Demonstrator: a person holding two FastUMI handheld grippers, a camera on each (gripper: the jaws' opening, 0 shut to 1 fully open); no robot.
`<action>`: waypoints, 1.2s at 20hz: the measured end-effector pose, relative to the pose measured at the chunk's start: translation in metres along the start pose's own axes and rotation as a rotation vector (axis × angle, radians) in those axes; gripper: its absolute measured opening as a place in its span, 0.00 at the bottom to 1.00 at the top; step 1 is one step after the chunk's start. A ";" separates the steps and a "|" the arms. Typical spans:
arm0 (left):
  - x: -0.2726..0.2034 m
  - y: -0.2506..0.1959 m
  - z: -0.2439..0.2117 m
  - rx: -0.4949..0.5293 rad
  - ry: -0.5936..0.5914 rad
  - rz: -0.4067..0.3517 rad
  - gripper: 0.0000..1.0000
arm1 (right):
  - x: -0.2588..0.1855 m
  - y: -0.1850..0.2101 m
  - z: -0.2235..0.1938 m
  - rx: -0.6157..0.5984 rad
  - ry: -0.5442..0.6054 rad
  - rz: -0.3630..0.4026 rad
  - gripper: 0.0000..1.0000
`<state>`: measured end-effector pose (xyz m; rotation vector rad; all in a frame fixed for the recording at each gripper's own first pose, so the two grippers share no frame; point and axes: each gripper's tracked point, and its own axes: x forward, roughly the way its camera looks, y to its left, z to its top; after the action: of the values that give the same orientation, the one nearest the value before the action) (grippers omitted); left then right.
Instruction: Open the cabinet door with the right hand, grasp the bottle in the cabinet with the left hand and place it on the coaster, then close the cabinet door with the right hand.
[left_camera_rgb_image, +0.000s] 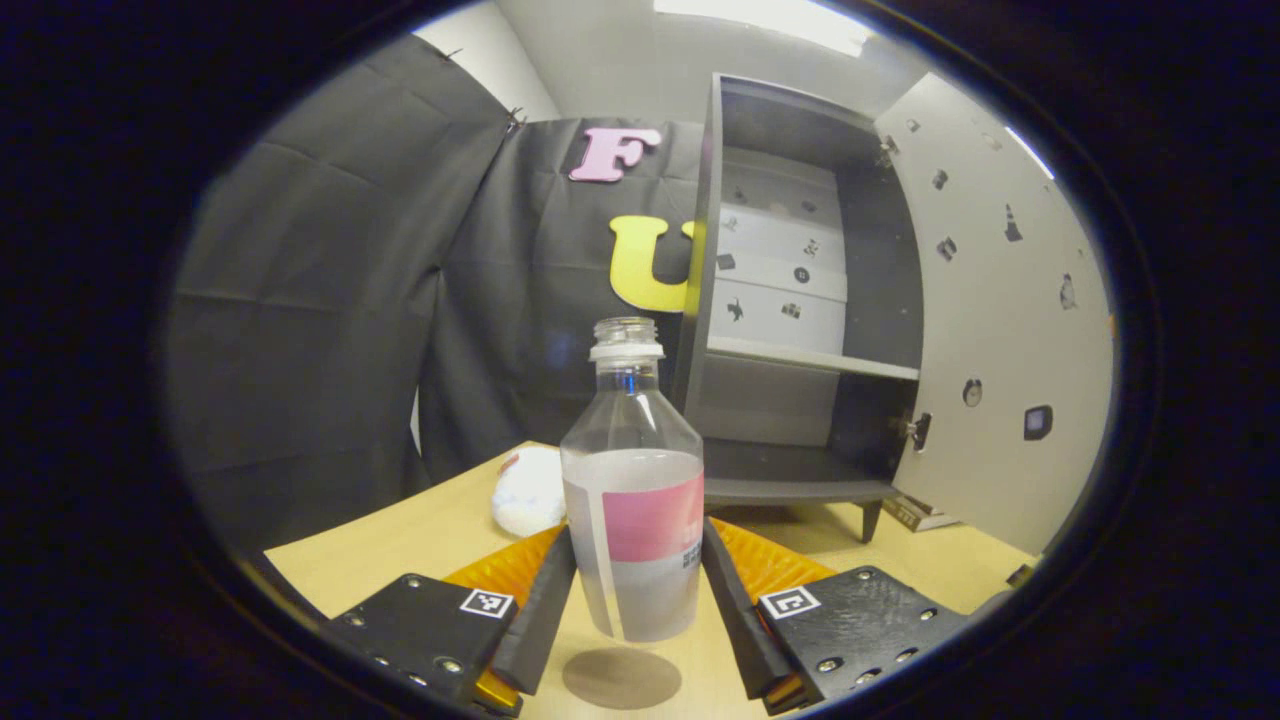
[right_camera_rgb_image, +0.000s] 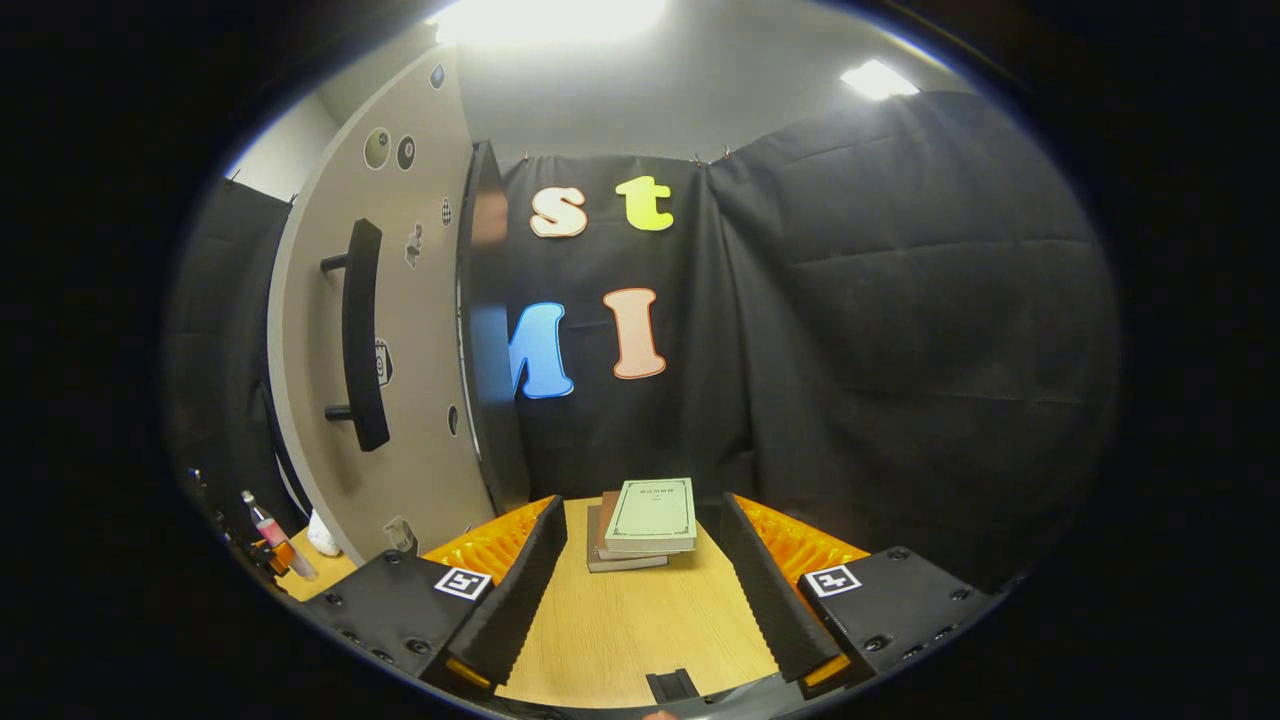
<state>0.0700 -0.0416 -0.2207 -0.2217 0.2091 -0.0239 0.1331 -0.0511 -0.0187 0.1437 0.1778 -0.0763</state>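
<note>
Left gripper (left_camera_rgb_image: 632, 600): clamped on bottle (left_camera_rgb_image: 634, 500), held above coaster (left_camera_rgb_image: 621, 677).
Bottle label: pink band, print unreadable.
Right gripper (right_camera_rgb_image: 635, 590): fingers wide, holding nothing.
Cabinet door (left_camera_rgb_image: 1000, 320): open.
Books (right_camera_rgb_image: 645, 525): title illegible.

Bottle (left_camera_rgb_image: 632, 490): clear plastic, no cap, upright, part full of clear liquid, pink-and-white label round the body. Held off the table, its base above the coaster; also seen small and far off at the lower left of the right gripper view (right_camera_rgb_image: 272, 533).

Coaster (left_camera_rgb_image: 621, 677): flat grey-brown disc lying on the wooden table, directly below the bottle, not touching it.

Cabinet (left_camera_rgb_image: 800, 300): dark grey, on short legs, one pale shelf inside, compartments empty.

Door (left_camera_rgb_image: 1000, 320): pale, swung wide open on right-side hinges, small stickers on its face; outer face (right_camera_rgb_image: 420, 330) carries a black vertical bar handle (right_camera_rgb_image: 362, 335).
</note>
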 end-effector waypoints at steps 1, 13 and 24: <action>0.000 0.002 -0.009 0.004 0.011 0.005 0.74 | 0.002 0.001 -0.002 -0.001 0.005 0.001 0.98; 0.007 0.010 -0.085 0.029 0.115 0.051 0.72 | 0.005 0.005 -0.013 -0.026 0.036 -0.012 0.98; -0.002 0.005 -0.077 0.048 0.094 0.082 0.81 | 0.004 0.014 -0.014 -0.041 0.036 0.011 0.98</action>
<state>0.0517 -0.0529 -0.2949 -0.1646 0.3112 0.0422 0.1362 -0.0356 -0.0314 0.1052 0.2145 -0.0591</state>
